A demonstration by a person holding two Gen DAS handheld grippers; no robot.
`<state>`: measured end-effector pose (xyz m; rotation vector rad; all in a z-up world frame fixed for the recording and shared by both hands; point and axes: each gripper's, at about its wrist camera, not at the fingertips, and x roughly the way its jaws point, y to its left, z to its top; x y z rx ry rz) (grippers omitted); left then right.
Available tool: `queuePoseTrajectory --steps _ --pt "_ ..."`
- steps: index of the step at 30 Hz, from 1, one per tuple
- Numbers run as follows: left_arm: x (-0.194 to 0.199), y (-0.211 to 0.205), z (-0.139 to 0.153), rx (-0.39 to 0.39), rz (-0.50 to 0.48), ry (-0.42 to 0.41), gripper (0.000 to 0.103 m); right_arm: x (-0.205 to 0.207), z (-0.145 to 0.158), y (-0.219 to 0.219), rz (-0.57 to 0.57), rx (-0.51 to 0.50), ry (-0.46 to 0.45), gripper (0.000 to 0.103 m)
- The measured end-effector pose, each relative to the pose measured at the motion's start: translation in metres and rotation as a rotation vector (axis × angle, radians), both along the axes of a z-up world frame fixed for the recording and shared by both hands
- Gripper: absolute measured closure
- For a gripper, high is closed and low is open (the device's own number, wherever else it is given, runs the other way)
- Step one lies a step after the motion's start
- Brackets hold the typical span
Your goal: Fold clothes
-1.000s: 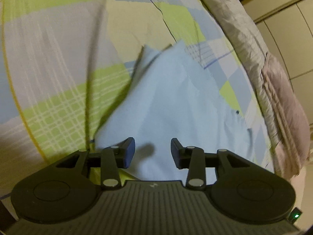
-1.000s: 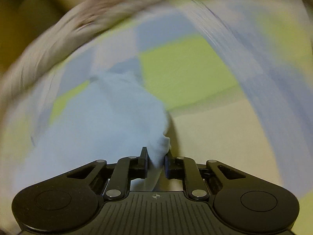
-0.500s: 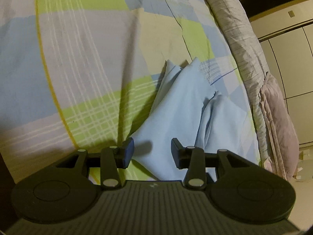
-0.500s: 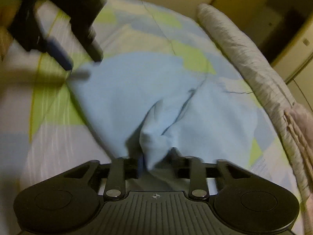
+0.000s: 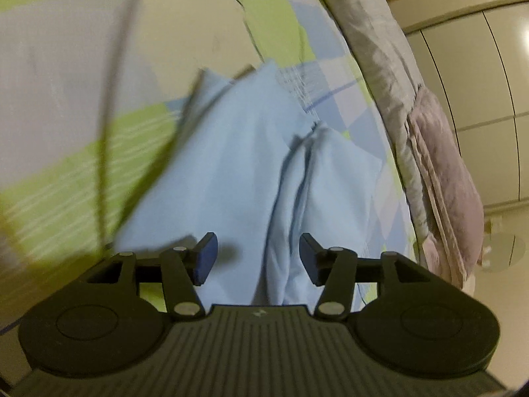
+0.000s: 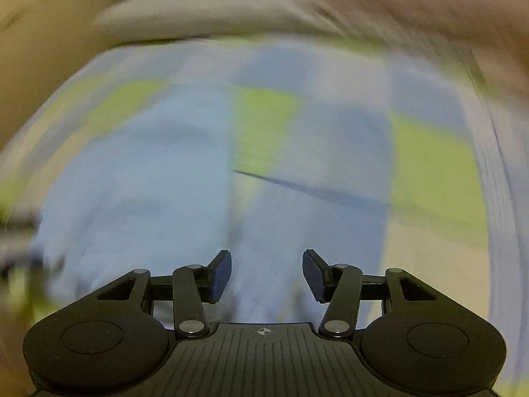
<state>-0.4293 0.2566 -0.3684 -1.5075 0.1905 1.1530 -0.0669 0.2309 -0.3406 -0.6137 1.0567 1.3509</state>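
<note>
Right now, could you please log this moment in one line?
left gripper: open, empty | right gripper: just opened, empty | blue garment: rumpled on bed

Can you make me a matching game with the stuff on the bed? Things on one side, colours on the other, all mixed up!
Things:
1. garment
2. bedsheet
3. blanket
4. fingers

Colours:
A. dusty pink
B. plain light blue
C. black with dark blue pads
D. green, blue and cream checks

Pairs: 1-B, 2-D, 3-A, 4-C
</note>
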Motion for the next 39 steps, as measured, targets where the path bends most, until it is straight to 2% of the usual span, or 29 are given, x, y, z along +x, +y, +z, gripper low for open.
queuePoseTrajectory --steps 2,4,6,8,11,16,21,24,27,30,34,35,36,37,39 --pt "0.009 0.014 -0.004 0.004 -0.028 0.006 0.054 0.016 -0.012 0.021 -0.099 -0.095 0.095 0.051" --pt "0.018 0.027 -0.006 0.014 -0.065 0.021 0.053 0.018 -0.019 0.038 -0.127 -0.162 0.113 0.051" --pt "0.029 0.041 -0.009 0.019 -0.117 0.057 0.047 0.013 -0.020 0.054 -0.115 -0.181 0.093 0.051" --pt "0.039 0.053 -0.012 0.019 -0.169 0.096 0.045 0.007 -0.019 0.065 -0.079 -0.196 0.064 0.051" --pt "0.046 0.065 -0.013 0.027 -0.203 0.114 0.035 -0.004 -0.028 0.084 -0.009 -0.221 0.033 0.051" --pt "0.055 0.076 -0.006 0.059 -0.244 0.132 0.035 -0.017 -0.044 0.105 0.086 -0.247 -0.048 0.051" --pt "0.066 0.079 -0.002 0.121 -0.308 0.216 0.050 -0.017 -0.047 0.109 0.125 -0.236 -0.054 0.051" --pt "0.068 0.086 0.000 0.163 -0.331 0.205 0.051 -0.016 -0.049 0.109 0.141 -0.227 -0.053 0.051" --pt "0.070 0.093 -0.005 0.156 -0.360 0.187 0.052 -0.017 -0.050 0.108 0.155 -0.218 -0.051 0.051" --pt "0.074 0.094 -0.016 0.112 -0.396 0.173 0.054 -0.017 -0.051 0.111 0.165 -0.214 -0.049 0.051" --pt "0.071 0.090 -0.023 0.070 -0.337 0.095 0.054 -0.014 -0.052 0.112 0.190 -0.208 -0.046 0.051" --pt "0.070 0.090 -0.024 0.059 -0.320 0.067 0.064 -0.013 -0.052 0.112 0.196 -0.206 -0.043 0.051" --pt "0.071 0.089 -0.024 0.056 -0.318 0.059 0.081 -0.012 -0.052 0.111 0.201 -0.205 -0.043 0.051" --pt "0.073 0.088 -0.024 0.057 -0.321 0.060 0.082 -0.010 -0.052 0.109 0.206 -0.205 -0.045 0.051" --pt "0.072 0.086 -0.020 0.076 -0.319 0.057 0.094 -0.012 -0.050 0.110 0.222 -0.207 -0.057 0.051"
